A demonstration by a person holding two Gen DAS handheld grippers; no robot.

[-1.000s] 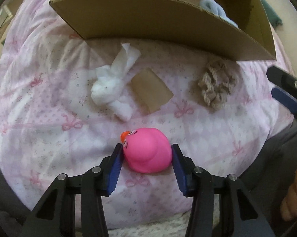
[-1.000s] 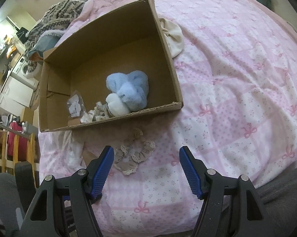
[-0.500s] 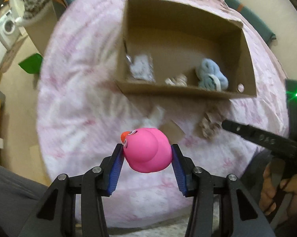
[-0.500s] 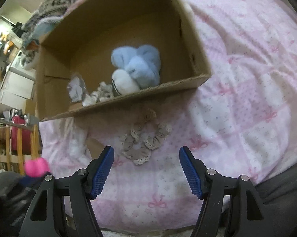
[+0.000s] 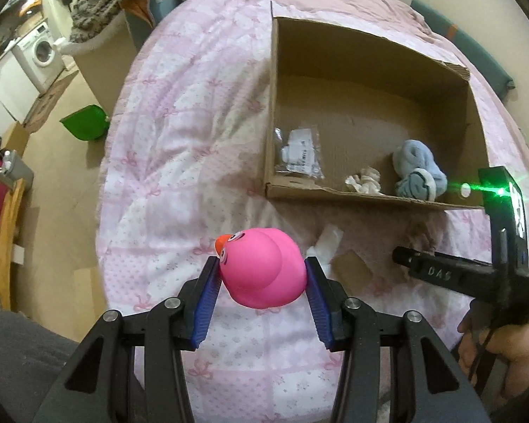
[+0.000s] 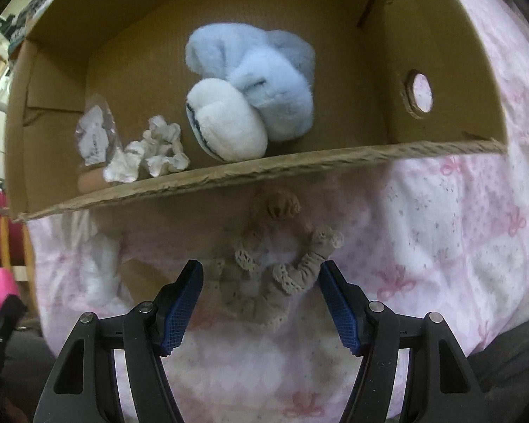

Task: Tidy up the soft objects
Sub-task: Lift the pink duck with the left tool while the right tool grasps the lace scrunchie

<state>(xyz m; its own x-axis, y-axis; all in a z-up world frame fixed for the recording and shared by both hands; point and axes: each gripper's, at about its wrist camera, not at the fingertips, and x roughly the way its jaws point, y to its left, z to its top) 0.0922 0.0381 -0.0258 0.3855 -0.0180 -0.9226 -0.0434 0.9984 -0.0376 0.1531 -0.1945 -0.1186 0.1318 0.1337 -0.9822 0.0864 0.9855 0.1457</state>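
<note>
Gripping smooth rounded pink duck (image 5: 262,268), ribbed blue fingers (image 5: 205,303)

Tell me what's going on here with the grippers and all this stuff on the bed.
The left gripper holds a pink toy duck lifted above the quilt. The right gripper is open around a beige lace scrunchie lying before the cardboard box, which holds a blue plush.

The cardboard box (image 5: 366,195) is bare along its far wall; the blue plush (image 5: 417,172), white scrunchie (image 5: 365,180) and plastic packet (image 5: 301,153) crowd its near wall.
</note>
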